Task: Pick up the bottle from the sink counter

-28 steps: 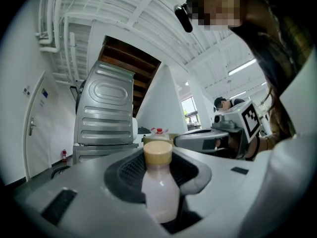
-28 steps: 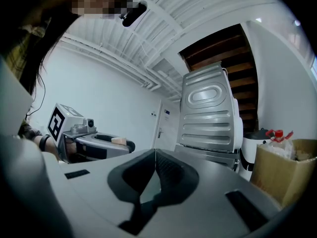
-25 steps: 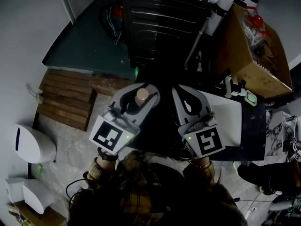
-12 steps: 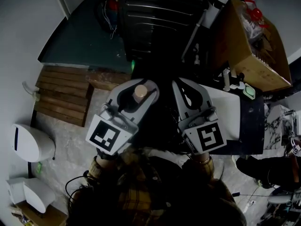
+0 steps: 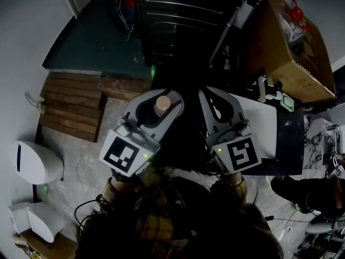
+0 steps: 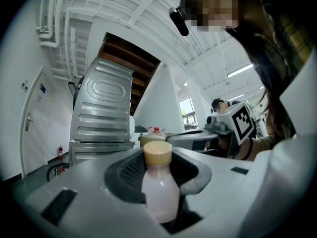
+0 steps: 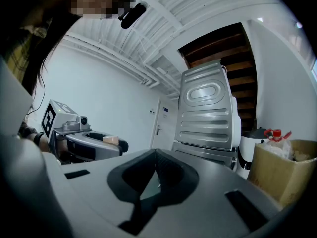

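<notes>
Probably light and slick, the bottle [image 6: 159, 195] sits clamped mid-body between the left gripper [image 6: 158, 168] fingers [image 6: 124, 175]; the right gripper [image 7: 154, 163] fingers [image 7: 174, 175] meet, empty.

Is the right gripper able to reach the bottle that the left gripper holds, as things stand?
Probably yes: the right gripper is beside the left gripper, nothing between them. But its jaws are together, and only the cap of the bottle stands free.

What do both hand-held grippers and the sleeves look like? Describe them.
Both the left hand-held gripper and the right hand-held gripper have pale grey, rounded shells with dark ribbed pads. Each carries a marker cube in black and white and a small green light. The sleeves are yellowish plaid.
</notes>
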Tool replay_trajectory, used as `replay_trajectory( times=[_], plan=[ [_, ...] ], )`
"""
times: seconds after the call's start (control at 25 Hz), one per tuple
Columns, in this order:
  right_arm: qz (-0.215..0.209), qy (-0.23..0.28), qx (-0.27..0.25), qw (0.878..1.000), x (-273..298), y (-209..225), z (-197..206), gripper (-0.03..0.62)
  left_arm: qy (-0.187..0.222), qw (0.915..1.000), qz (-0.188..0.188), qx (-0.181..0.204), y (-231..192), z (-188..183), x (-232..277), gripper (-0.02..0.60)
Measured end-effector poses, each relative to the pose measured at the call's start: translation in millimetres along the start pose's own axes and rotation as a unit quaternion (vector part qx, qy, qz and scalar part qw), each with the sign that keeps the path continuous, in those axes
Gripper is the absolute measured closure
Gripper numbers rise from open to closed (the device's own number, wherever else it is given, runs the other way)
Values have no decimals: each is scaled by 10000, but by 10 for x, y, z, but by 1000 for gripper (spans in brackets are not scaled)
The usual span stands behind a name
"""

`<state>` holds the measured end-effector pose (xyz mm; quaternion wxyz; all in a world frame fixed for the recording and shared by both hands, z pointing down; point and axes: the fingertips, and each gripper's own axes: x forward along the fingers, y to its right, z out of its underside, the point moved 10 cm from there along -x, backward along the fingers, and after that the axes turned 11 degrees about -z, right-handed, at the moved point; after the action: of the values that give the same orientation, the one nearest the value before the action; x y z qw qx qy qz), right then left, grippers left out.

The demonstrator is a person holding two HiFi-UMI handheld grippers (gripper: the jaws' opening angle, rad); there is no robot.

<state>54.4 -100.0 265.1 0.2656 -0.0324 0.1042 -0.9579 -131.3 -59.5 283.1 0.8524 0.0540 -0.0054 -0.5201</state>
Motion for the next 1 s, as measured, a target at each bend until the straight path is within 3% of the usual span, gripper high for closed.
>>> replay_trajectory(
  times=[1.0],
  plan=[
    [-111, -240, 32, 9996, 146, 53, 47, 579, -73, 9998, 104, -131, -108, 66, 129, 445]
  ],
)
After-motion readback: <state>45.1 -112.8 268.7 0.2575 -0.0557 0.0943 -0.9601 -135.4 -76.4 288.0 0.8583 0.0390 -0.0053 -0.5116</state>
